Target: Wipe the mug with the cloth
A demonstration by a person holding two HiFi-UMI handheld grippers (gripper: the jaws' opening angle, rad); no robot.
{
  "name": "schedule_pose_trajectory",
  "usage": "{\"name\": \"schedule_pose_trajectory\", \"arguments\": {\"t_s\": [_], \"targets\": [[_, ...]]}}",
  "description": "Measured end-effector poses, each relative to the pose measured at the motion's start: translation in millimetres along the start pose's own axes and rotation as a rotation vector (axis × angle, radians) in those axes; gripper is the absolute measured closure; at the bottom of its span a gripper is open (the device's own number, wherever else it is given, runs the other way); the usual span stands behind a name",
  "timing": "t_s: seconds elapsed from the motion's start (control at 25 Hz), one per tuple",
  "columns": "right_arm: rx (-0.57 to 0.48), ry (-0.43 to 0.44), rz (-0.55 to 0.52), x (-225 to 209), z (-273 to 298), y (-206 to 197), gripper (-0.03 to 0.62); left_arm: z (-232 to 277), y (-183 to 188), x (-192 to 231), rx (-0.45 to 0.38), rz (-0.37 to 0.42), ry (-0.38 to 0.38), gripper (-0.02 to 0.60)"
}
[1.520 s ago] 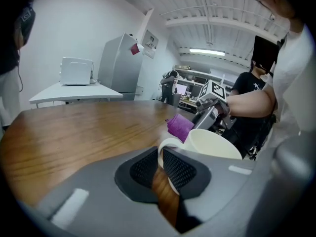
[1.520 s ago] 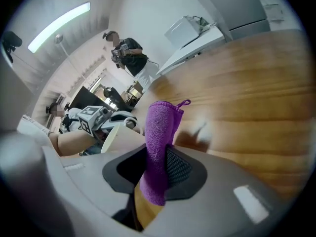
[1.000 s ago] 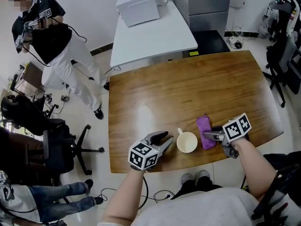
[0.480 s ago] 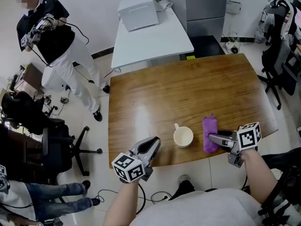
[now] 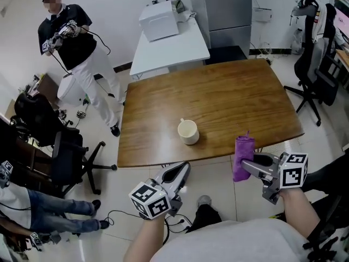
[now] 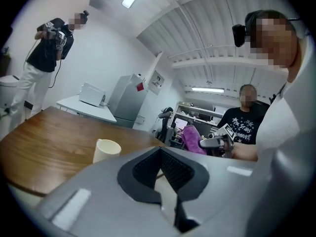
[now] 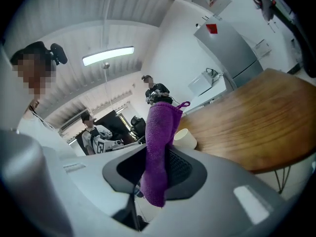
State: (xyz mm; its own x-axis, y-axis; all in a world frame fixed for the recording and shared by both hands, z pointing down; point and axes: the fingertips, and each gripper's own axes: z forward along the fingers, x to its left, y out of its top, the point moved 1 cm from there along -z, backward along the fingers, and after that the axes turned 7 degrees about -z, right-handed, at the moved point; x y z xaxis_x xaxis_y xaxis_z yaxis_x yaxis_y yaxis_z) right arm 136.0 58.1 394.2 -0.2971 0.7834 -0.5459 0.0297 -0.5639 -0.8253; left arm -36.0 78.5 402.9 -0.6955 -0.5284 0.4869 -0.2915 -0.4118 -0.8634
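A cream mug (image 5: pixel 188 131) stands upright near the front edge of the wooden table (image 5: pixel 229 94), handle to the rear left. My right gripper (image 5: pixel 248 166) is off the table's front edge, shut on a purple cloth (image 5: pixel 243 156) that hangs upright between its jaws. The right gripper view shows the cloth (image 7: pixel 159 142) pinched in the right gripper (image 7: pixel 155 168), with the mug (image 7: pixel 183 138) beyond. My left gripper (image 5: pixel 182 172) hovers in front of the table, below the mug. Its jaws have just been closing and now meet with nothing between them (image 6: pixel 159 157); the mug (image 6: pixel 106 151) lies ahead to the left.
A white side table (image 5: pixel 180 51) with a white box (image 5: pixel 158 19) stands behind the wooden table. A person (image 5: pixel 76 51) holding grippers stands at the back left. Office chairs sit at the left (image 5: pixel 57 152) and right (image 5: pixel 316 64). Another person's legs (image 5: pixel 49 214) show at the lower left.
Both grippers have pulled back off the table and risen. The right one lifted the purple cloth from beside the mug. The left jaws closed empty. The mug stays put.
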Motion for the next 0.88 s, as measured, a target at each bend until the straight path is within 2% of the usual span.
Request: {"name": "schedule_pose_trajectory", "arguments": {"t_s": [0.2,0.32,0.44,0.64,0.88], "targets": [[-0.006,-0.015,-0.033,55,-91,-34,0.493,-22,-32,-99,-0.041,-0.005,-0.010,0.598],[-0.026,-0.022,-0.035,82,-130,-43,0.493,-30,-43,-136,-0.037,0.019,0.007,0.598],[-0.027,-0.021,-0.061,98,-146,-49,0.494,-38,-44,-158,-0.049,0.039,0.032,0.598],[-0.011,-0.002,-0.089,125,-151,-54,0.496,-45,-47,-193,-0.046,0.049,0.014,0.598],[0.015,0.013,-0.098,143,-147,-59,0.500,-53,-52,-208,-0.012,0.048,0.013,0.598]]}}
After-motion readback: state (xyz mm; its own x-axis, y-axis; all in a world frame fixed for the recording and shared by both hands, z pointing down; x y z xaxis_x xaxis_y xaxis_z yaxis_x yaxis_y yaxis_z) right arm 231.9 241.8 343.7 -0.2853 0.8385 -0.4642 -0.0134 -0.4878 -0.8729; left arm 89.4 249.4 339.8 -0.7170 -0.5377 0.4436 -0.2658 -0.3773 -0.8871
